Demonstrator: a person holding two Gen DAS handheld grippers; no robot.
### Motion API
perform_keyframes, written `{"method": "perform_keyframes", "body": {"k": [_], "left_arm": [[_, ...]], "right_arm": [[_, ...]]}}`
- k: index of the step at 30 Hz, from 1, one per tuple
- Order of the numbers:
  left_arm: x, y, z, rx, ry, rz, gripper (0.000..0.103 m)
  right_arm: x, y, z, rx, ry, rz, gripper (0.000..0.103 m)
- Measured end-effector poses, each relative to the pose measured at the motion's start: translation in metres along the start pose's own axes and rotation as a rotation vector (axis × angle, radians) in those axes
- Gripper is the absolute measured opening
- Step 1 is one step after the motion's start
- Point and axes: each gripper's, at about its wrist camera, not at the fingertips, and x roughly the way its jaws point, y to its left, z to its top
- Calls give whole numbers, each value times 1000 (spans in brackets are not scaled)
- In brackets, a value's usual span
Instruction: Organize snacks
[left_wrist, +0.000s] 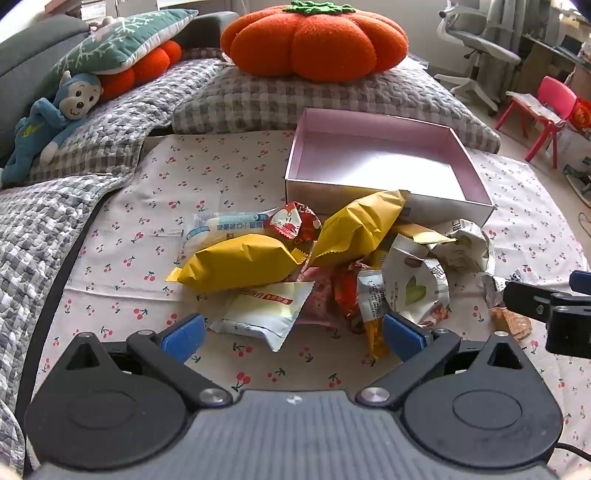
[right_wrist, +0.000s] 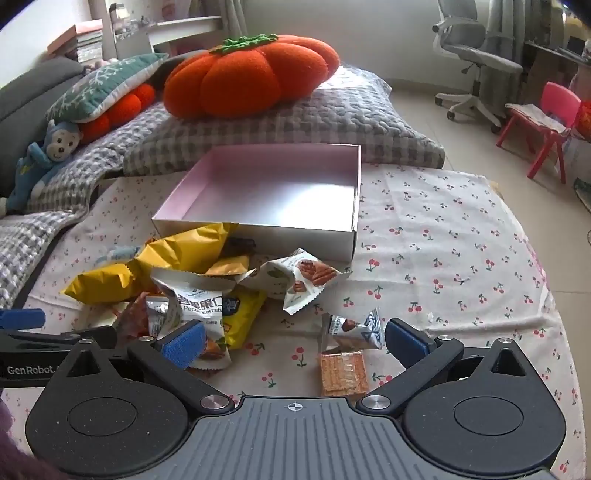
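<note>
Nearest in each wrist view, a gripper is seen with its blue pads spread wide and nothing held between them. The left gripper is poised over the near edge of a heap of snack packets, just short of a white packet. The right gripper is poised over a small silver packet and an orange wafer bar, which are set a little apart from the heap on the cherry-print cloth. Within the heap, two yellow packets and a pecan packet can be made out. Just behind the heap, touching it, an open pink-lined box is placed, with nothing inside. Farther back, an orange pumpkin cushion is set on a checked pillow.
</note>
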Motion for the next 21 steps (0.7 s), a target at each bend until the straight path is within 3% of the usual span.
{"method": "perform_keyframes", "body": {"k": [21], "left_arm": [[-1, 3, -1, -1, 0, 3, 103]], "right_arm": [[5, -1, -3, 25, 29, -21, 103]]}}
